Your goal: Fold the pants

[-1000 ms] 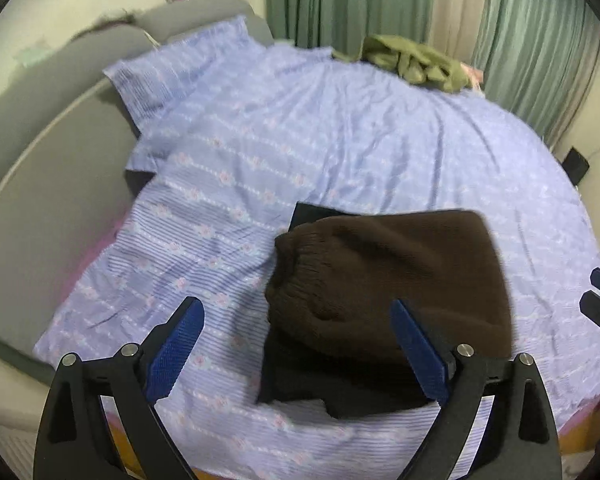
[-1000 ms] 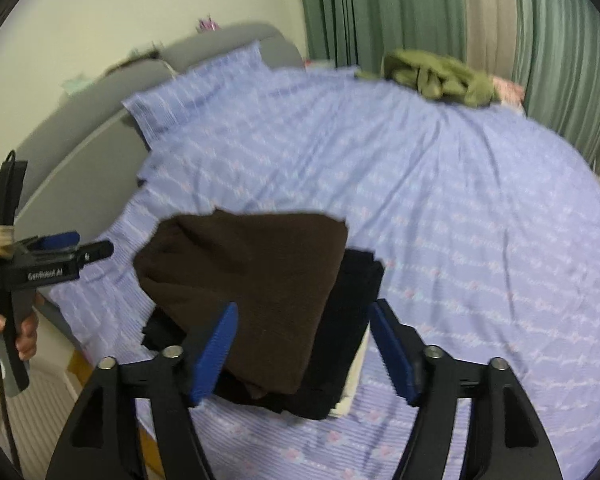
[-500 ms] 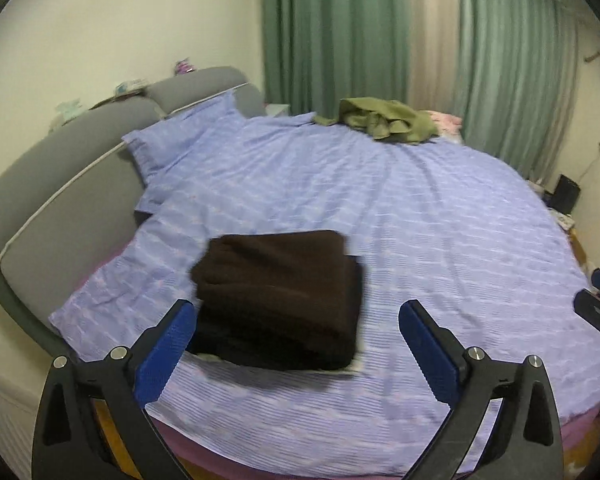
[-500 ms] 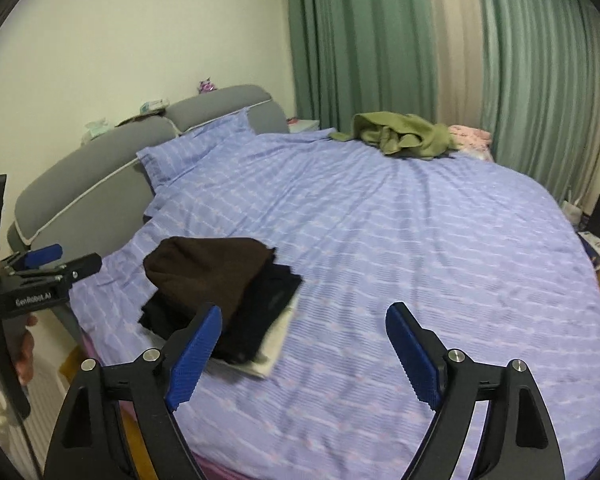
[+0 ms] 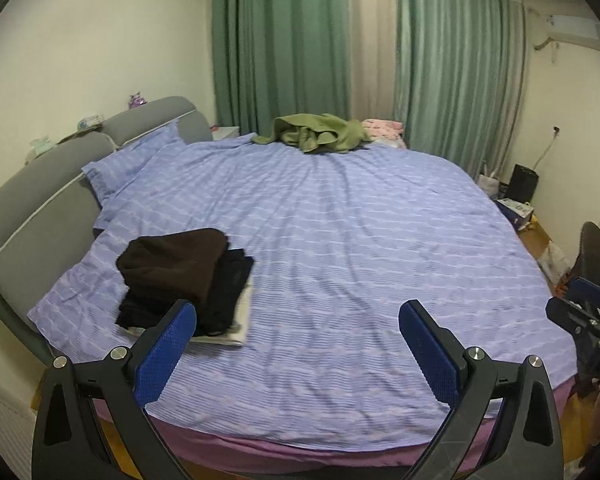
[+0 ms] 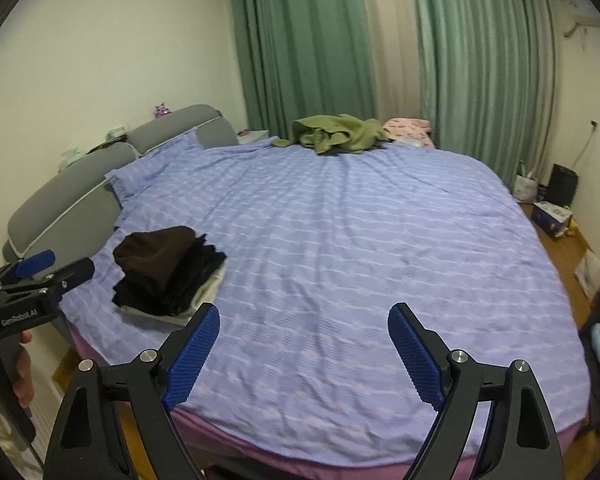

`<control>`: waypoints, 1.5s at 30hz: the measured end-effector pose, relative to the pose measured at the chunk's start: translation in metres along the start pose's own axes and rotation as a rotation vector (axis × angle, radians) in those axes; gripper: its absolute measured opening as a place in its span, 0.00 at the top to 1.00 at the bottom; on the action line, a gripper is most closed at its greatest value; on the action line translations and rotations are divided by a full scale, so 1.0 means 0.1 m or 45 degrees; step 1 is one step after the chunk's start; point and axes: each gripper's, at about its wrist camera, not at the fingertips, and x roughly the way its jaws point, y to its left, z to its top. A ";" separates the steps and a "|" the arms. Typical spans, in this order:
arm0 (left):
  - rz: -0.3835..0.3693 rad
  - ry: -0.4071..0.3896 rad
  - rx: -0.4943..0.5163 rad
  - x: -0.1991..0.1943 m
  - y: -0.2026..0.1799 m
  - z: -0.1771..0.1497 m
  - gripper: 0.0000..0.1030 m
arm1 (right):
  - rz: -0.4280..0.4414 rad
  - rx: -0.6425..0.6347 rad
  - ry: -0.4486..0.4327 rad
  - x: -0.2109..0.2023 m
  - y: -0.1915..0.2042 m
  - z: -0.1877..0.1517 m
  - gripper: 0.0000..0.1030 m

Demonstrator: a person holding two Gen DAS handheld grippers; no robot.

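Note:
Folded brown pants (image 5: 172,264) (image 6: 156,256) lie on top of a stack of folded black clothes (image 5: 228,292) and a white piece, near the left front corner of the bed (image 5: 360,240). My left gripper (image 5: 296,312) hangs open and empty above the bed's front edge, to the right of the stack. My right gripper (image 6: 304,312) is open too, with only bedspread between its blue pads (image 6: 192,352). Each gripper shows at the edge of the other's view: the left gripper (image 6: 40,276), the right gripper (image 5: 584,308).
A crumpled green garment (image 5: 316,132) and a pink cloth (image 5: 380,126) lie at the bed's far edge by green curtains. A grey headboard (image 5: 40,200) runs along the left. A chair (image 5: 596,248) and boxes (image 5: 516,208) stand on the floor at right. A hand (image 6: 20,376) grips the left tool.
Both grippers have drawn back and up from the stack, their jaws a little wider. The brown pants, close under the jaws a second ago, now lie apart from them on the stack.

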 end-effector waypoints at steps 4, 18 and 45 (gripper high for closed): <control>-0.041 0.008 0.045 -0.11 -0.36 -0.05 0.00 | -0.035 0.031 -0.004 -0.25 -0.28 -0.14 0.16; -0.128 -0.054 0.145 -0.46 -0.93 -0.09 0.00 | -0.124 0.115 -0.072 -0.82 -0.67 -0.35 0.15; -0.138 -0.076 0.168 -0.62 -1.14 -0.17 0.00 | -0.190 0.106 -0.124 -1.12 -0.77 -0.44 0.15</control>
